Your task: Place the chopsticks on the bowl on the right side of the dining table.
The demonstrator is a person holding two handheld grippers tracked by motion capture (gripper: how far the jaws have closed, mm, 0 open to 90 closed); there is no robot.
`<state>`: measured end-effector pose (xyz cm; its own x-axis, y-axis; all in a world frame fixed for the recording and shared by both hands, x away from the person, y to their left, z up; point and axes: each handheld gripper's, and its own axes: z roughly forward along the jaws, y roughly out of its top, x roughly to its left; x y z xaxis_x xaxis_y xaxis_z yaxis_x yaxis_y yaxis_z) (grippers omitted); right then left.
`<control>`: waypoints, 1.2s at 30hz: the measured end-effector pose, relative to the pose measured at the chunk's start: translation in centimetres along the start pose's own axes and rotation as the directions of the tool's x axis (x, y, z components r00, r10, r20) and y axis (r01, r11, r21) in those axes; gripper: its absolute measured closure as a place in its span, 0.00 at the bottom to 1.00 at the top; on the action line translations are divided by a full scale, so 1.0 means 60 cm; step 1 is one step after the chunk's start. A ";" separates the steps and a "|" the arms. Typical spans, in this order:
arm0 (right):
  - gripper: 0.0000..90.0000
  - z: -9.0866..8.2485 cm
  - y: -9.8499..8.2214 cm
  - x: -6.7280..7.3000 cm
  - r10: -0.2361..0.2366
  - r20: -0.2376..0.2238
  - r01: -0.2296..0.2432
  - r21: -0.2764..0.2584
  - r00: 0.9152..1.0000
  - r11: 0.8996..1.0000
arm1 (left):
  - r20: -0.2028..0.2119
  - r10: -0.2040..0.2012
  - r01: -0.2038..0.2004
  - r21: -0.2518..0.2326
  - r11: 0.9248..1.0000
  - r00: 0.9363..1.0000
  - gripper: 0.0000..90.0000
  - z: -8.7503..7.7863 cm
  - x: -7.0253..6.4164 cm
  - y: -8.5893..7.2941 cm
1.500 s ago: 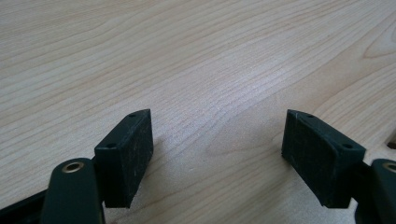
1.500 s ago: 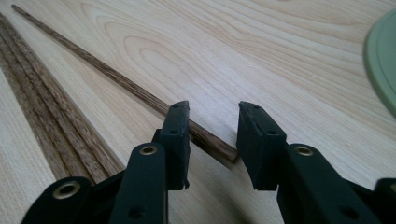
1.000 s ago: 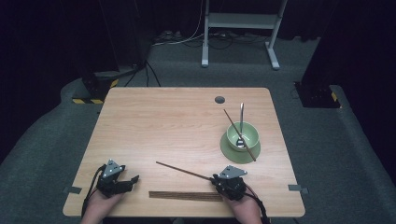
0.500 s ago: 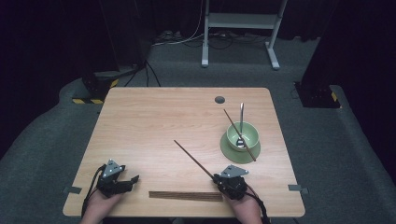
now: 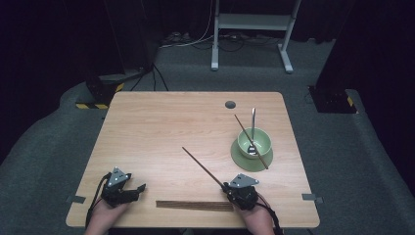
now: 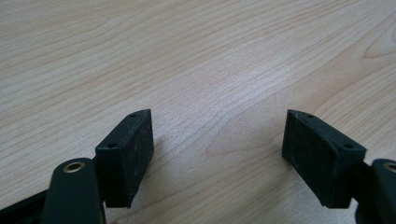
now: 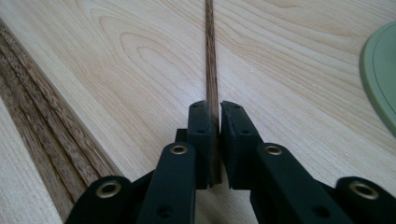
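My right gripper (image 5: 226,186) (image 7: 213,109) rests near the table's front edge, shut on one end of a dark wooden chopstick (image 5: 203,167) (image 7: 209,56). The chopstick runs diagonally away to the upper left over the light wooden table (image 5: 161,127). A row of several more chopsticks (image 5: 195,205) (image 7: 42,112) lies flat along the front edge, just left of that gripper. At the front left, my left gripper (image 5: 140,190) (image 6: 217,140) sits low over bare wood, open, with nothing between its pads.
A green bowl (image 5: 255,141) stands on a green plate (image 5: 243,161) (image 7: 382,79) at the right, with a metal spoon (image 5: 253,121) and another chopstick (image 5: 243,128) leaning in it. A round grommet hole (image 5: 230,104) lies behind the bowl. Dark floor surrounds the table.
The held chopstick's far end has swung from pointing left across the table to pointing away at a steeper diagonal. Both hands stayed where they were.
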<state>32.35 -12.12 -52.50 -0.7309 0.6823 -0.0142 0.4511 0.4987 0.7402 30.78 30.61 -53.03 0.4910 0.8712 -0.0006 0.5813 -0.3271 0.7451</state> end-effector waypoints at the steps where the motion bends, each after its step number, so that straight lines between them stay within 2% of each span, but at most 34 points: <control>1: 0.92 0.000 0.000 0.000 0.000 0.000 0.000 0.000 1.000 1.000 | 0.000 0.000 0.000 0.000 1.000 1.000 0.28 0.000 0.000 0.000; 8: 0.93 0.000 0.001 -0.004 0.025 -0.016 -0.025 0.005 1.000 1.000 | 0.002 0.000 0.000 0.000 1.000 1.000 0.28 0.000 0.000 0.000; 11: 0.93 0.000 0.003 -0.002 0.012 -0.010 -0.012 0.012 1.000 1.000 | 0.005 -0.001 0.001 0.000 1.000 1.000 0.28 0.000 0.001 0.000; 20: 0.93 -0.028 0.012 -0.009 0.027 0.017 -0.026 -0.067 0.999 0.997 | 0.003 0.000 0.000 0.000 1.000 1.000 0.28 0.000 0.000 0.000; 26: 0.93 -0.037 0.011 -0.016 0.040 0.031 -0.037 -0.090 0.999 0.995 | 0.002 0.000 0.000 0.000 1.000 1.000 0.28 0.000 0.000 0.000; 28: 0.93 -0.044 0.012 -0.018 0.050 0.037 -0.046 -0.113 0.998 0.993 | 0.005 -0.001 0.001 -0.001 1.000 1.000 0.28 0.000 0.001 0.000; 36: 0.93 -0.058 0.016 -0.019 0.049 0.058 -0.039 -0.151 0.997 0.988 | 0.005 -0.001 0.001 -0.001 1.000 1.000 0.28 0.000 0.001 0.000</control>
<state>31.85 -14.26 -49.44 -0.6775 0.7353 -0.0169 0.3973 0.3853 0.8329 30.82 30.63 -53.04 0.4938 0.8696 -0.0047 0.5811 -0.3260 0.7457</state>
